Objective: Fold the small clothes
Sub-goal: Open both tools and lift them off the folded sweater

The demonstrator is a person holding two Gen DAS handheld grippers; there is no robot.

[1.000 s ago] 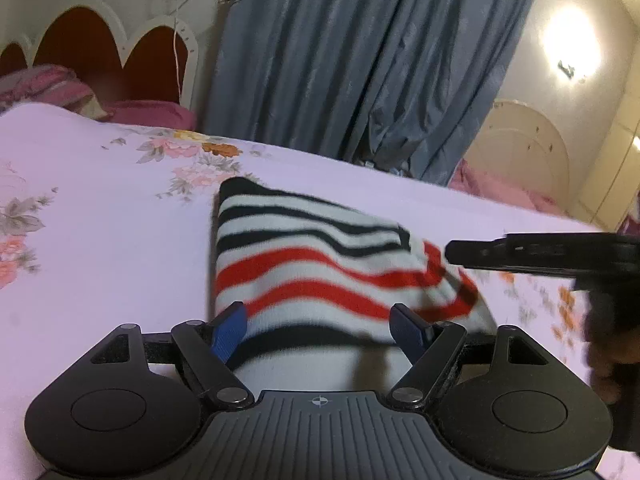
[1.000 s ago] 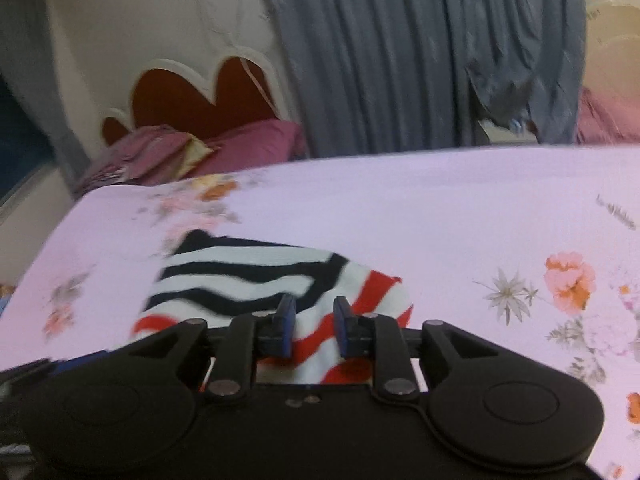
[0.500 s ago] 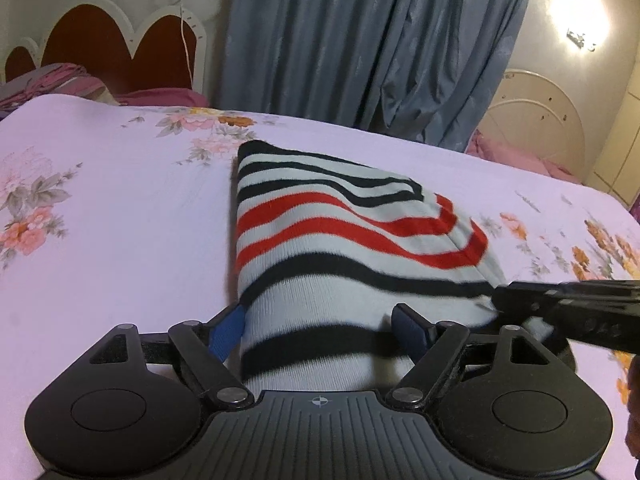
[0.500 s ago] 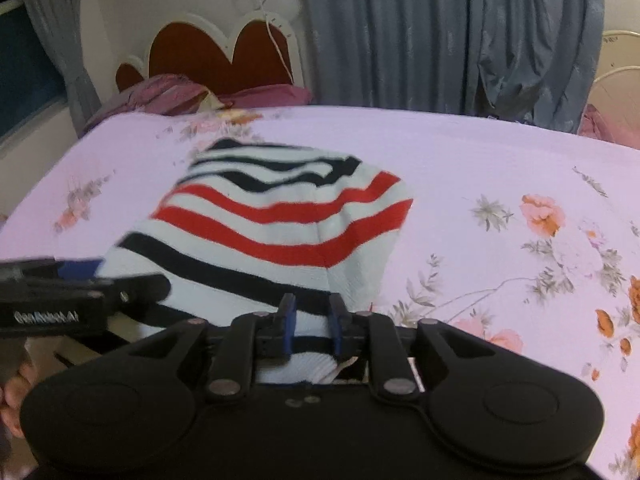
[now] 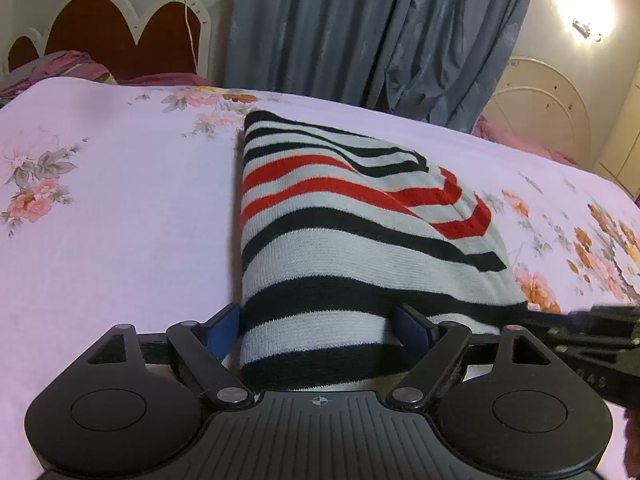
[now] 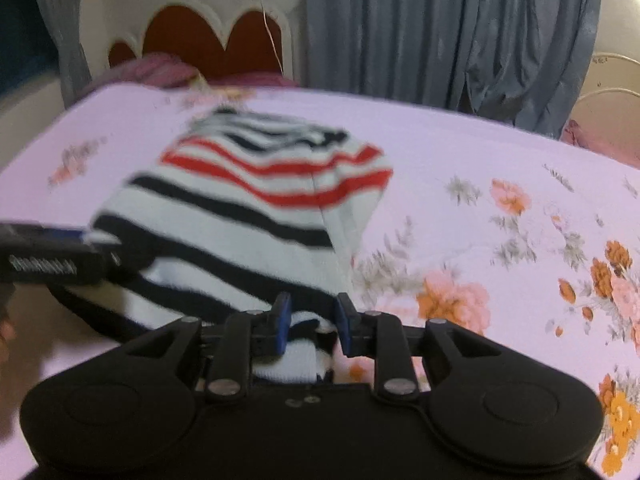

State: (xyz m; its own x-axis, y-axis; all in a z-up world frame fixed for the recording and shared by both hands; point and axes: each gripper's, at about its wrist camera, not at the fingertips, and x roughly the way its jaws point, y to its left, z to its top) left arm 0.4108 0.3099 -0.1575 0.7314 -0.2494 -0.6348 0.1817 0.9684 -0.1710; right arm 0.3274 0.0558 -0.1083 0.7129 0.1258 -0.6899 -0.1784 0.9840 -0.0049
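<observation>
A small knit garment with black, red and white stripes (image 5: 344, 220) lies spread on the pink floral bed sheet (image 5: 112, 208); it also shows in the right wrist view (image 6: 248, 208). My left gripper (image 5: 320, 332) is open, with its blue fingers on either side of the garment's near edge, which lies between them. My right gripper (image 6: 312, 320) has its jaws partly parted, with the garment's near right corner bunched between them. Each gripper shows at the edge of the other's view: the right one (image 5: 580, 328) and the left one (image 6: 52, 260).
A white and red headboard (image 5: 120, 36) with pink pillows stands at the far end of the bed. Blue-grey curtains (image 5: 380, 32) hang behind. A white cabinet (image 5: 548, 104) and a wall lamp are at the far right.
The garment now lies stretched out longer toward me, with both grippers drawn back to its near edge. The right gripper's jaws have opened wider than before. The right view is motion-blurred.
</observation>
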